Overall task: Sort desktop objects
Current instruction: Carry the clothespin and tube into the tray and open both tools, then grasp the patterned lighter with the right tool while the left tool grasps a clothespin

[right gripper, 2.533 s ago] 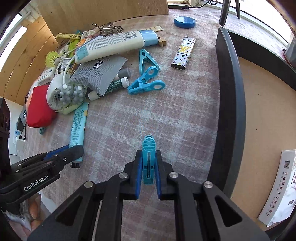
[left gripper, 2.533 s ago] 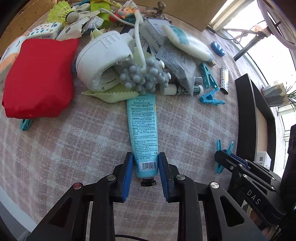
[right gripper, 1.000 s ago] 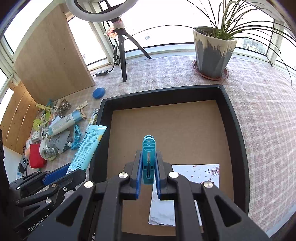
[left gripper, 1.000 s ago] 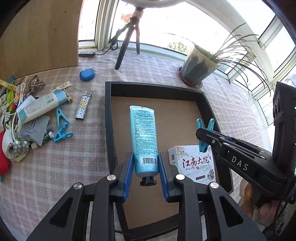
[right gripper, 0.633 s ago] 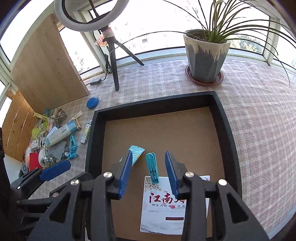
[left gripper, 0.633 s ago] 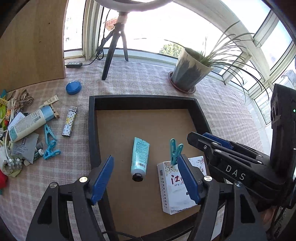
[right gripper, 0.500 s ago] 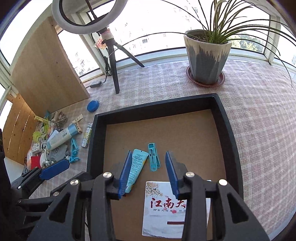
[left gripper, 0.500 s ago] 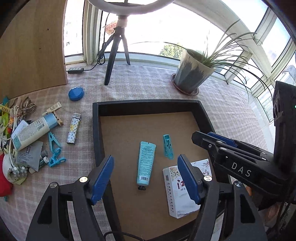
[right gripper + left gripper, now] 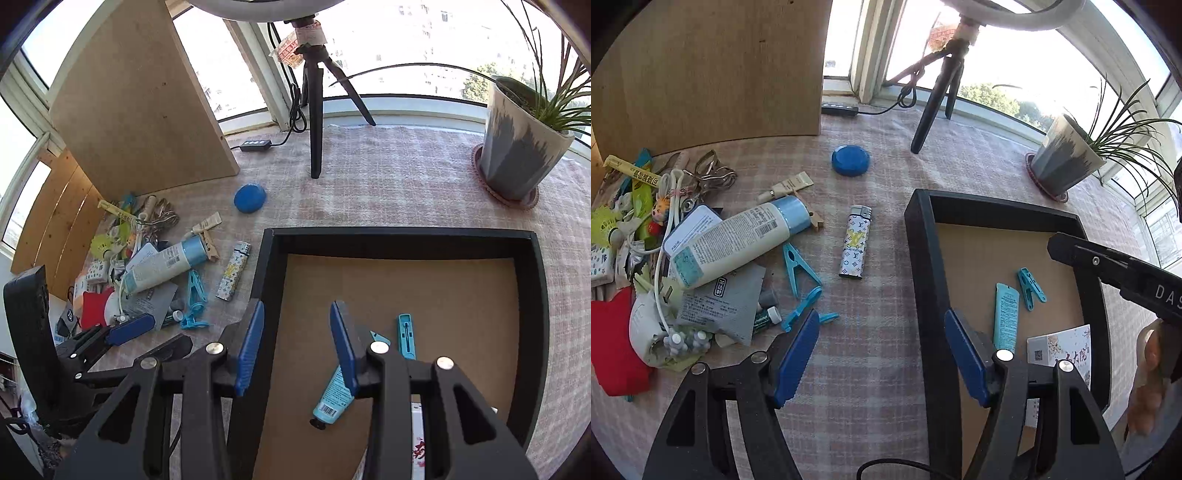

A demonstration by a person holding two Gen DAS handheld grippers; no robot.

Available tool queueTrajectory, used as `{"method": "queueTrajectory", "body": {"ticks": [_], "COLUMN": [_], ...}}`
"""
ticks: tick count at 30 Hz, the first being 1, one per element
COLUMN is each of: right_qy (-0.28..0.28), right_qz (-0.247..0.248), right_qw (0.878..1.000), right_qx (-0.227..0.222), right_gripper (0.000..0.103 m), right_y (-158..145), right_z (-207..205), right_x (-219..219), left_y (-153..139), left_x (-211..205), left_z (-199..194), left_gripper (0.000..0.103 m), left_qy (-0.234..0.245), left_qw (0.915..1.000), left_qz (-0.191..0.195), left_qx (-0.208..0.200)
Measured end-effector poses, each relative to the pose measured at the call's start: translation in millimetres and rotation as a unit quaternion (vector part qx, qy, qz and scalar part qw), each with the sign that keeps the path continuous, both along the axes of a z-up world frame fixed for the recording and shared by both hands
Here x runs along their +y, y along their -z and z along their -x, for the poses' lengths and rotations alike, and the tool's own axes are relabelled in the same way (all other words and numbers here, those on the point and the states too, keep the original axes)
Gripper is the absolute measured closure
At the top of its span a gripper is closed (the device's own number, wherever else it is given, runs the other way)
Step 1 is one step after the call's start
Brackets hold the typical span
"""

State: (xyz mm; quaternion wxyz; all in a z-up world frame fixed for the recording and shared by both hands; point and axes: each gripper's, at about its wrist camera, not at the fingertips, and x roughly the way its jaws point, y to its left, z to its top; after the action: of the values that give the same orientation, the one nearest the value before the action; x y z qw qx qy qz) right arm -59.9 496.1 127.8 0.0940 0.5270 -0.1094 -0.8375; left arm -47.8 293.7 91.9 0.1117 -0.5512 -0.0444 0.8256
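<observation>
both tongs, left gripper (image 9: 881, 352) and right gripper (image 9: 295, 345), gape empty, jaws just opened; the lighter (image 9: 855, 242) is best approached squarely.

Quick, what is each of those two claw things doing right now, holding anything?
Left gripper: jaws have just opened, now open, holding nothing.
Right gripper: jaws have just opened, now open, holding nothing.
</observation>
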Motion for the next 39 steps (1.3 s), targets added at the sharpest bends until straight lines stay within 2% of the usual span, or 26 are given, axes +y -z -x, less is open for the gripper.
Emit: {"method": "queueTrajectory", "body": {"ticks": [5, 8, 11, 17, 22, 25, 29, 32, 37, 39], "right_qy": [-0.055, -0.073, -0.08, -0.065, -0.056, -0.052, -0.044, -0.046, -0.053, -0.051], "right_qz": [0.001, 0.014, 0.001, -0.015, -0.026, -0.031, -0.037, -0.044, -0.069, -0.069], "right_qw": [0.998, 0.996, 0.994, 0.99, 0.988, 0.987, 0.986, 0.985, 0.983, 0.983], "right_qx": [-0.022, -0.053, -0.079, -0.124, -0.141, -0.148, -0.157, -0.16, -0.16, -0.159], "right_gripper": [0.066, 0.066, 0.067, 0.067, 0.067, 0.067, 0.067, 0.068, 0.07, 0.07], "right_y": [11.8, 27.6, 46.6, 79.5, 93.0, 98.8, 105.6, 109.3, 112.5, 112.6], "right_z": [29.9, 48.6, 66.1, 90.9, 101.9, 105.8, 109.5, 110.6, 110.7, 110.8], "right_x": [-54.0, -82.4, -105.4, -119.3, -123.9, -124.4, -123.3, -125.2, -131.3, -130.7], "left_y": [11.8, 18.2, 26.1, 40.4, 58.7, 66.6, 68.2, 72.1, 78.1, 77.1], "left_x": [-34.4, -40.9, -39.5, -24.7, -16.3, -13.4, -10.1, -8.7, -8.1, -12.6], "left_z": [4.4, 6.2, 6.7, 7.2, 13.1, 16.7, 19.3, 20.2, 15.8, 16.2], "left_gripper": [0.036, 0.036, 0.036, 0.036, 0.036, 0.044, 0.05, 0.065, 0.07, 0.082], "left_qy": [0.005, 0.027, 0.059, 0.119, 0.151, 0.154, 0.154, 0.157, 0.155, 0.143], "left_qw": [0.9997, 0.999, 0.997, 0.9885, 0.9826, 0.9823, 0.9825, 0.9836, 0.9838, 0.9863], "left_qz": [0.026, 0.037, 0.051, 0.092, 0.106, 0.105, 0.104, 0.087, 0.088, 0.08], "left_qx": [-0.001, -0.003, -0.006, 0.0, -0.013, -0.017, -0.004, -0.019, -0.015, -0.017]}}
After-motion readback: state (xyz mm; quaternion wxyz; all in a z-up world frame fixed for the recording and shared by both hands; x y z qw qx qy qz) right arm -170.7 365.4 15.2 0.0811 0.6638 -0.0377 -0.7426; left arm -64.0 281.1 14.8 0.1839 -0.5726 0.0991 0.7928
